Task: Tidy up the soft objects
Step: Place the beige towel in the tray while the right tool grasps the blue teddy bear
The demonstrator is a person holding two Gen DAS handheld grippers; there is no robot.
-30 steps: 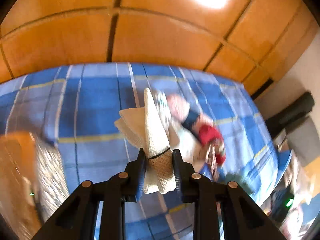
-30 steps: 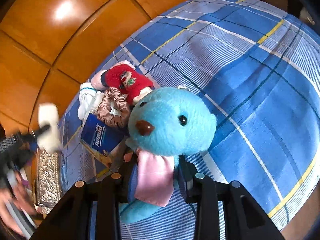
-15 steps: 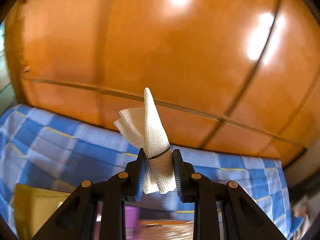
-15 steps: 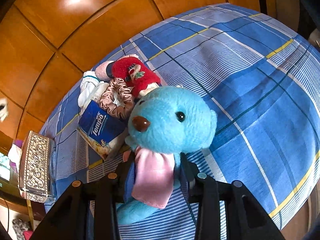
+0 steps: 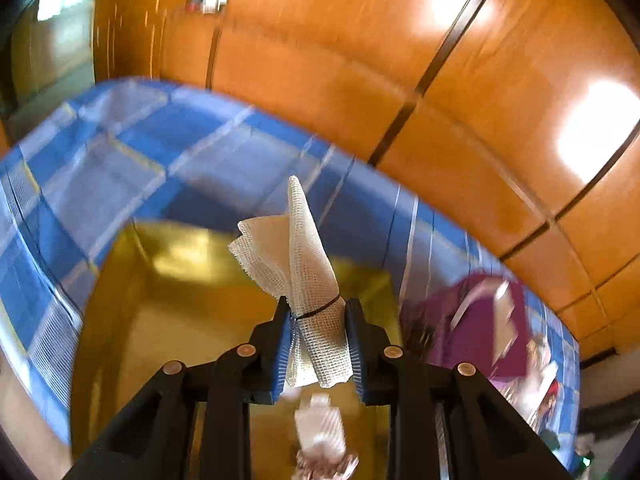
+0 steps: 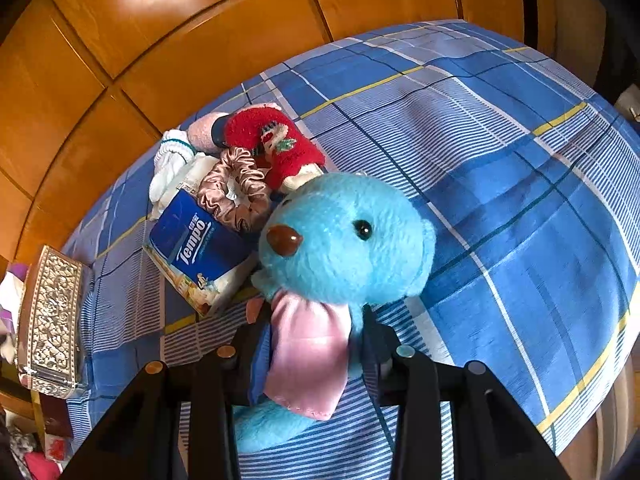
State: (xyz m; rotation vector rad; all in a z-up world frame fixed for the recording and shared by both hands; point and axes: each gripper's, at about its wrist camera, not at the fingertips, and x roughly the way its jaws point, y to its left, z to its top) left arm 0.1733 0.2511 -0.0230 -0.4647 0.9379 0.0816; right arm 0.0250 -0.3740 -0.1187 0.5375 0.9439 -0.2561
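Gauze bundle (image 5: pixel 310 280), tied with a dark band, sits pinched between our left gripper (image 5: pixel 318 344)'s jaws, above a yellow box (image 5: pixel 160 300). Our right gripper (image 6: pixel 308 364)'s jaws have just been opening slightly, yet still hug the blue plush bear (image 6: pixel 344 240) between them at its pink bow (image 6: pixel 308 360).

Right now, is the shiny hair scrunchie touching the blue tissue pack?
Touching. The right wrist view shows the scrunchie lying on top of the tissue pack, overlapping its upper edge with no gap.
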